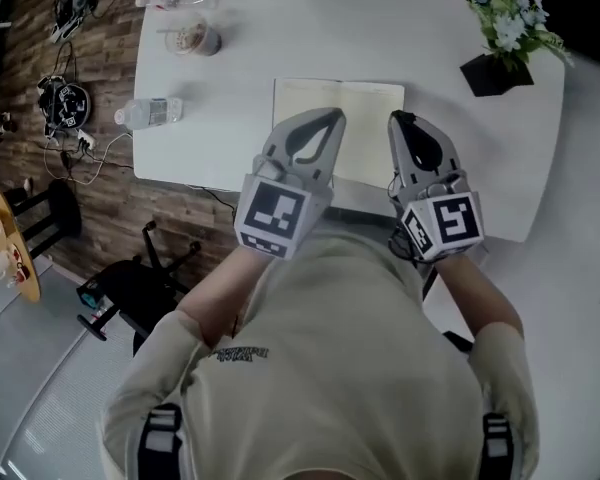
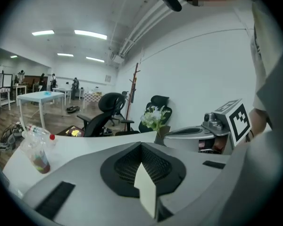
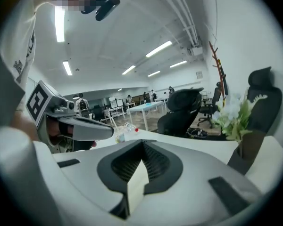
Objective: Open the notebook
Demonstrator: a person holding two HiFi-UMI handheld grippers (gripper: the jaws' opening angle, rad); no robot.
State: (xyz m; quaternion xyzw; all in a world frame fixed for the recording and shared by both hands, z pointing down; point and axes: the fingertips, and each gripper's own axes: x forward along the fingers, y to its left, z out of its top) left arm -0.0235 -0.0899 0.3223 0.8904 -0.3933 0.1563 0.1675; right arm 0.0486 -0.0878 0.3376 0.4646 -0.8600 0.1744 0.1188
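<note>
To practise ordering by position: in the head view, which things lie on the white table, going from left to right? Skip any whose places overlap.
water bottle, lying on its side → open notebook → white flowers in a black pot

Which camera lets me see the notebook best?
The head view. There the notebook lies open on the white table, seen from above, though the left hand-held gripper and the right hand-held gripper cover its near part. The left gripper view and the right gripper view show none of it.
</note>
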